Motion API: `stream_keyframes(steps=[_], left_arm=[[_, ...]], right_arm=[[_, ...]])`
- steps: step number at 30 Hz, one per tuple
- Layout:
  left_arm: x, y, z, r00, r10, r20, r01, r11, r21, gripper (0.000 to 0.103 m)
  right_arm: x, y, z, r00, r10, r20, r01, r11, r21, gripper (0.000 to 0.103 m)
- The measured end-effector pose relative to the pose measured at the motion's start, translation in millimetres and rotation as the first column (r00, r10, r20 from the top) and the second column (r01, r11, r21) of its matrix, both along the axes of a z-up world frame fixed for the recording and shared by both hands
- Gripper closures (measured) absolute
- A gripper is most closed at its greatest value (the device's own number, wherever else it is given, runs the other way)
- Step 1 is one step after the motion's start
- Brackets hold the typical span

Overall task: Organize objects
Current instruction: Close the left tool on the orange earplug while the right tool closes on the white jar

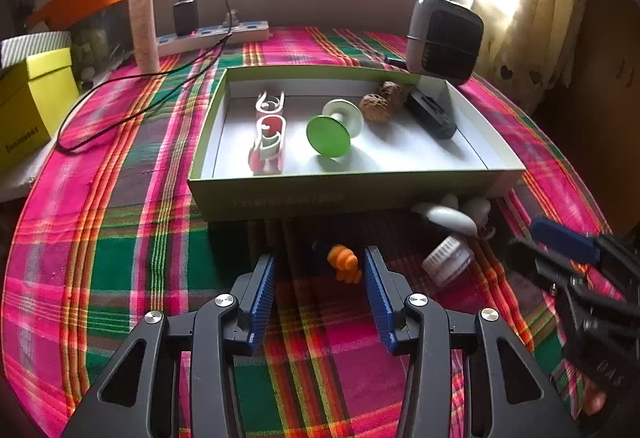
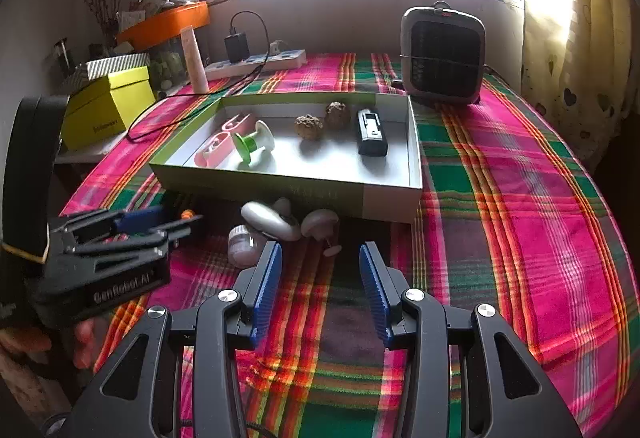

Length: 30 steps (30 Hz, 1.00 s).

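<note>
A small orange toy piece (image 1: pixel 344 264) lies on the plaid cloth between the fingertips of my left gripper (image 1: pixel 320 258), close to the right pad; the jaws stand open around it without pressing. My right gripper (image 2: pixel 320 258) is open with nothing between its pads, just short of a white mushroom-shaped knob (image 2: pixel 320 222). Next to the knob lie a white oval object (image 2: pixel 270 220) and a small white-capped jar (image 2: pixel 242 244). Behind them stands the shallow green-and-white box (image 1: pixel 340 194) holding pink-and-white clips (image 1: pixel 270 136), a green-and-white spool (image 1: pixel 332 130), two walnuts (image 1: pixel 374 108) and a black device (image 1: pixel 432 114).
A grey heater (image 2: pixel 442 58) stands behind the box on the right. A power strip (image 2: pixel 256 64) with a charger and trailing black cable lies at the back left, by a tube (image 2: pixel 194 60) and a yellow box (image 2: pixel 108 106). A curtain (image 2: pixel 568 38) hangs at right.
</note>
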<state>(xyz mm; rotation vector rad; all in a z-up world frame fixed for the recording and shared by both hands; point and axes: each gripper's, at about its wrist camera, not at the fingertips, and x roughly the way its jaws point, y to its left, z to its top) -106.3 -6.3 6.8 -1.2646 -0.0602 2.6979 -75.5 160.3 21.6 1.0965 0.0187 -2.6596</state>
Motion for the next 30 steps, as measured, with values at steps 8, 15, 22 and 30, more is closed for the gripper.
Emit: stream_keyframes(steps=[8, 15, 22, 30], left_arm=[[-2, -2, 0, 1.0, 0.019, 0.001, -0.019, 1.0, 0.002, 0.078], [-2, -6, -1, 1.0, 0.025, 0.003, -0.025, 1.0, 0.008, 0.087], [5, -15, -2, 0.999, 0.036, 0.004, -0.036, 0.999, 0.033, 0.089], [14, -31, -2, 0.999, 0.047, 0.007, -0.047, 0.997, 0.058, 0.089]], right_arm=[[2, -7, -1, 1.0, 0.013, 0.015, -0.013, 1.0, -0.004, 0.061], [3, -17, -2, 0.999, 0.031, 0.023, -0.031, 1.0, 0.002, 0.061], [0, -25, -6, 0.998, 0.04, 0.048, -0.04, 0.999, -0.007, 0.061], [-10, -38, -12, 0.994, 0.072, 0.086, -0.071, 0.997, -0.013, 0.061]])
